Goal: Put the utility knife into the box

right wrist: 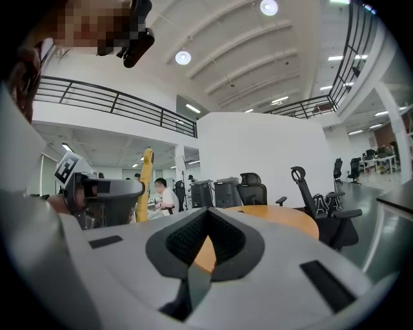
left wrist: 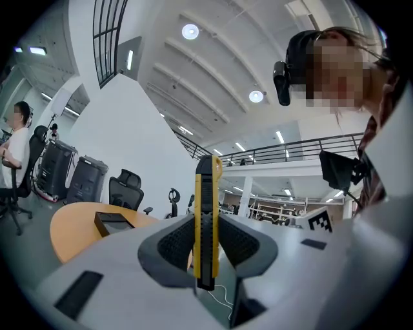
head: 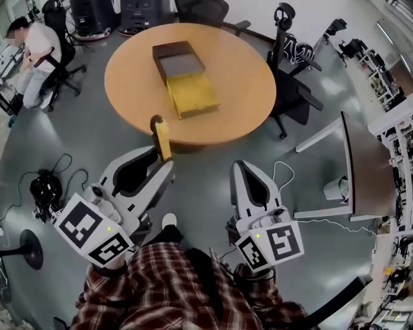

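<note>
My left gripper (head: 165, 162) is shut on a yellow and black utility knife (head: 160, 135), which stands upright between its pads below the table's near edge. In the left gripper view the utility knife (left wrist: 206, 219) rises straight out of the left gripper (left wrist: 206, 248). The open box (head: 184, 77), a dark lid part and a yellow inner tray, lies on the round wooden table (head: 129, 109), well ahead of both grippers. The box (left wrist: 115, 222) shows small at the left. My right gripper (head: 242, 167) is shut and holds nothing; its tips meet (right wrist: 205, 213). From that side the knife (right wrist: 145, 184) is visible.
A black office chair (head: 293, 84) stands right of the table, another (head: 203, 9) behind it. A seated person (head: 35, 51) is at the far left. Cables and a black device (head: 45, 187) lie on the floor at left. A desk (head: 364, 167) stands at right.
</note>
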The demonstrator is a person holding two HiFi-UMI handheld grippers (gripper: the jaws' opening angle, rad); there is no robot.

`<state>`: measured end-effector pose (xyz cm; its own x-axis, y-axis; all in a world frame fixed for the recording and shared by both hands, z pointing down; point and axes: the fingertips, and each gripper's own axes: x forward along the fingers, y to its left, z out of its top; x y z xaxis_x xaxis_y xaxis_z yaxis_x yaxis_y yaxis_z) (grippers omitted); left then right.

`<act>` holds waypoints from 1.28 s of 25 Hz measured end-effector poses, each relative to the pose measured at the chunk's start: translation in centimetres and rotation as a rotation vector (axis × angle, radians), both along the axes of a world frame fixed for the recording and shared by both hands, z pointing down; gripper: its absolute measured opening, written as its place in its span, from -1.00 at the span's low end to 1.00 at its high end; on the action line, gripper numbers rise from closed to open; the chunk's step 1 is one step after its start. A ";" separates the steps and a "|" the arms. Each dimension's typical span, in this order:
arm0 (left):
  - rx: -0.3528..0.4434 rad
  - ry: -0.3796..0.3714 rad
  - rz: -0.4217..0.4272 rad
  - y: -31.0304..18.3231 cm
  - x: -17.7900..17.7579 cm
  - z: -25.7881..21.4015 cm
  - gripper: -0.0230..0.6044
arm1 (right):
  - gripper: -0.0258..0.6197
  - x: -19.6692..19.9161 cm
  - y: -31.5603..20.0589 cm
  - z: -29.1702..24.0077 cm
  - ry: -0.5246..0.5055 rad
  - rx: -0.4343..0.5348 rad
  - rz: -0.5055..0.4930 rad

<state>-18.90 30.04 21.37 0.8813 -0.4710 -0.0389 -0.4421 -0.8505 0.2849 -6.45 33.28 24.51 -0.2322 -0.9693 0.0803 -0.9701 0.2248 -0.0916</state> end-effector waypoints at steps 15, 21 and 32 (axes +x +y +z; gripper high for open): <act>-0.096 -0.027 -0.001 -12.4 2.0 3.3 -0.54 | -0.89 3.8 -11.4 3.2 -0.039 -0.092 0.055; -0.077 -0.024 -0.066 -17.9 5.5 3.0 -0.54 | -0.89 7.8 -17.4 2.8 -0.031 -0.073 -0.001; -0.057 0.000 -0.228 -25.1 15.0 1.5 -0.54 | -0.89 17.3 -25.1 1.3 0.007 -0.069 -0.185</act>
